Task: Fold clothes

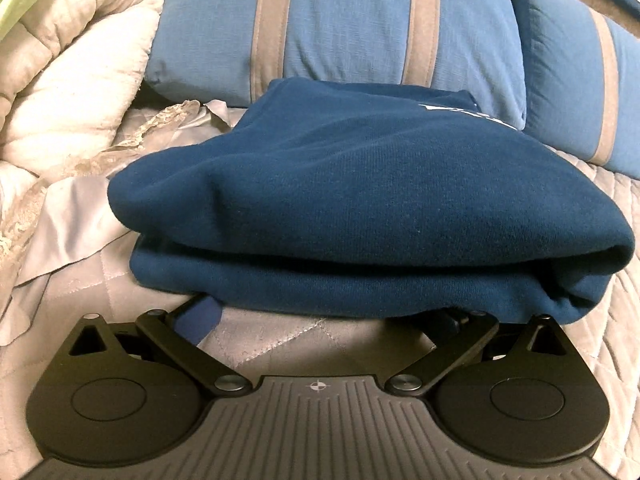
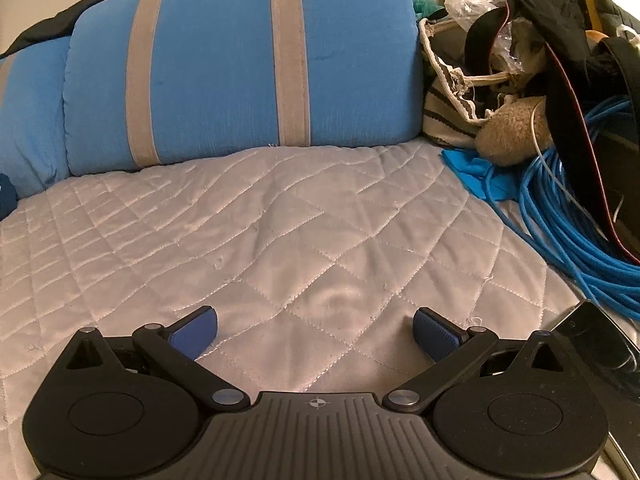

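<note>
Left gripper (image 1: 320,316) sits spread wide, its fingertips tucked under the near edge of the folded navy sweatshirt (image 1: 360,200) lying directly ahead, long axis crosswise. Right gripper (image 2: 316,332), also spread and empty, faces bare quilt (image 2: 300,220); the sweatshirt lies off to its left.

The folded garment (image 1: 360,200) lies on the quilt (image 1: 280,340), before 2 pillows (image 1: 340,28). A blanket (image 1: 68,80) lies left; cables (image 2: 580,220) lie right.
</note>
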`<state>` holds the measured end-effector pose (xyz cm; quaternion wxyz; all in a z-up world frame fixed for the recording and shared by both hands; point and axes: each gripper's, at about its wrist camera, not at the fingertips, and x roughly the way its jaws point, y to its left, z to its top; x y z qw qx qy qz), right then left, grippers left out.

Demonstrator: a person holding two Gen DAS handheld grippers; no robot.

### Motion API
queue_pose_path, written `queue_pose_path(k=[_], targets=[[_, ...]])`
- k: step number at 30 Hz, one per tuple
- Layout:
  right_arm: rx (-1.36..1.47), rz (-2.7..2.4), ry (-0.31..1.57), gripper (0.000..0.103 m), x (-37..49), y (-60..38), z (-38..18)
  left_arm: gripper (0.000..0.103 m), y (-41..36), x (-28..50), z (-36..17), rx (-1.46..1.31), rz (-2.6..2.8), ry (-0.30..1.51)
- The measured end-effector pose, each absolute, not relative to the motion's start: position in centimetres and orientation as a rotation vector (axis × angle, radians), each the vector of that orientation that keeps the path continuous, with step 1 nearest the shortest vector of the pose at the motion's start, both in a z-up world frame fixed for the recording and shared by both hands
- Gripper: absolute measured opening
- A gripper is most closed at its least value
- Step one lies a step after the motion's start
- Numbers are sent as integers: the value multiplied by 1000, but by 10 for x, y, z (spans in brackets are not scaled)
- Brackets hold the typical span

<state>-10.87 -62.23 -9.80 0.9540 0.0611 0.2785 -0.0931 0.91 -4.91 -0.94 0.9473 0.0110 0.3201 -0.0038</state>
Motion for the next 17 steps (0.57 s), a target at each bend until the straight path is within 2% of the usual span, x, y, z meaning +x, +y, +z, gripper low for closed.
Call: queue_pose_path(k=[17], targets=[[139, -190, 551, 103, -111, -623, -98, 103, -49, 9, -8, 28, -7, 650]])
